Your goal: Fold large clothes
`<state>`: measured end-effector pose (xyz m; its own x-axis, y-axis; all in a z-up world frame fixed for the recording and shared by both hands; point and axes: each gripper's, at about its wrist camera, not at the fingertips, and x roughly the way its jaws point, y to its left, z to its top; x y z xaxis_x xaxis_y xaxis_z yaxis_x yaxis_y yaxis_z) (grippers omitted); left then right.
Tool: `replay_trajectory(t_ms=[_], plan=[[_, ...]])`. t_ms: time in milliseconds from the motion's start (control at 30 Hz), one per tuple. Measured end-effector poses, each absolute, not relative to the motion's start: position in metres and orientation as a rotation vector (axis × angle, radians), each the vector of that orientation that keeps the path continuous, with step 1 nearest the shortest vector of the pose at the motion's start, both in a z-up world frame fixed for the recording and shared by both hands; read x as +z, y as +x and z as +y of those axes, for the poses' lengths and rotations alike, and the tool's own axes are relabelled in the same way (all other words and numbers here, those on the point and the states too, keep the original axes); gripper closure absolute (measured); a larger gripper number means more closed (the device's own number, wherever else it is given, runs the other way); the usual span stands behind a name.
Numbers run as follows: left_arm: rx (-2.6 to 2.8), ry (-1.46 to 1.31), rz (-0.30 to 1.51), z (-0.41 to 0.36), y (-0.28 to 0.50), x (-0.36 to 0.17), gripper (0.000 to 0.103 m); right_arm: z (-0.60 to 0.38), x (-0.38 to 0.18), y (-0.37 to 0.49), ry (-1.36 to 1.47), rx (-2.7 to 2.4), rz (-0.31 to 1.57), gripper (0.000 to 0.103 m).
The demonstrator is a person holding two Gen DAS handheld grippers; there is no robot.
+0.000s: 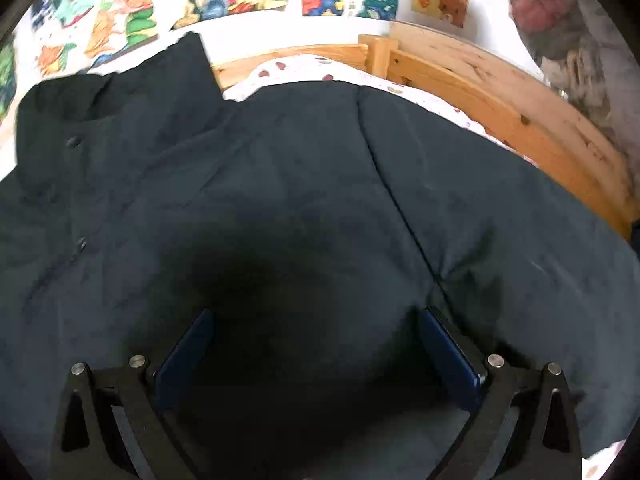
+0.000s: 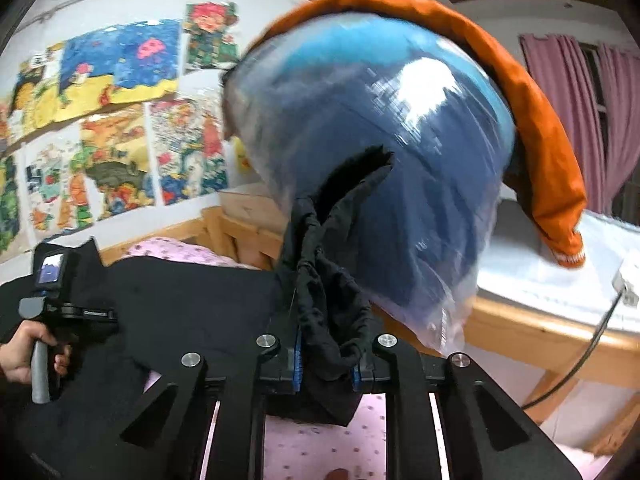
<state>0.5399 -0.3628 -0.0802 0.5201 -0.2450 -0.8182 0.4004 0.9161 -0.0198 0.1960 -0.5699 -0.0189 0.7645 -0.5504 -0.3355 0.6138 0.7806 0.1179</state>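
**Inspector:** Coat (image 1: 280, 168) lies directly under the left gripper (image 1: 316, 320), whose jaws stand wide apart, holding nothing.

**Clerk:** And the right?

**Inspector:** The right gripper (image 2: 326, 354) is clamped on a bunched black fold (image 2: 324, 280), lifted off the bed (image 2: 320, 440).

**Clerk:** Orientation?

**Inspector:** Long axis appears to run along the bed toward the wooden frame (image 1: 500, 96); collar end toward the far-left corner. I judge the right arm carries the fold leftward.

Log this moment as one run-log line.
left gripper: open, over dark jacket | right gripper: shut on black fabric, lifted | bed frame behind | fold: unfinished
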Motion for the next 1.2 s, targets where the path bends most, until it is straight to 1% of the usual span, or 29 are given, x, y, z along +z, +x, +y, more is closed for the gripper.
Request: replay_trajectory(t_ms=[233,333,500,700,867,1000,1133,1200], plan=[[-0.443,0.145,0.854,-0.301,0.487,-0.014,0.000,-0.529,0.023,0.210,0.185,-0.408,0.247,0.088],[-0.482,0.058,0.843,-0.257,0.465,0.015,0.000,-0.502,0.036,0.222,0.148,-0.313,0.256,0.089],[-0.545,-0.122,0.812,-0.193,0.438,0.036,0.000,-0.450,0.048,0.244,0.097,-0.168,0.282,0.088],[-0.645,-0.295,0.801,-0.144,0.435,0.021,0.001,-0.375,0.032,0.270,0.017,-0.021,0.359,0.088],[-0.767,-0.432,0.815,-0.112,0.432,0.003,0.001,-0.318,-0.003,0.283,-0.050,0.082,0.473,0.088],[-0.797,-0.528,0.884,-0.096,0.438,-0.019,0.001,-0.295,-0.028,0.288,-0.061,0.129,0.556,0.089],[-0.796,-0.527,0.969,-0.100,0.443,-0.038,0.002,-0.284,-0.046,0.291,-0.072,0.153,0.620,0.088],[-0.800,-0.527,1.003,-0.106,0.446,-0.045,0.004,-0.280,-0.051,0.289,-0.066,0.160,0.637,0.088]])
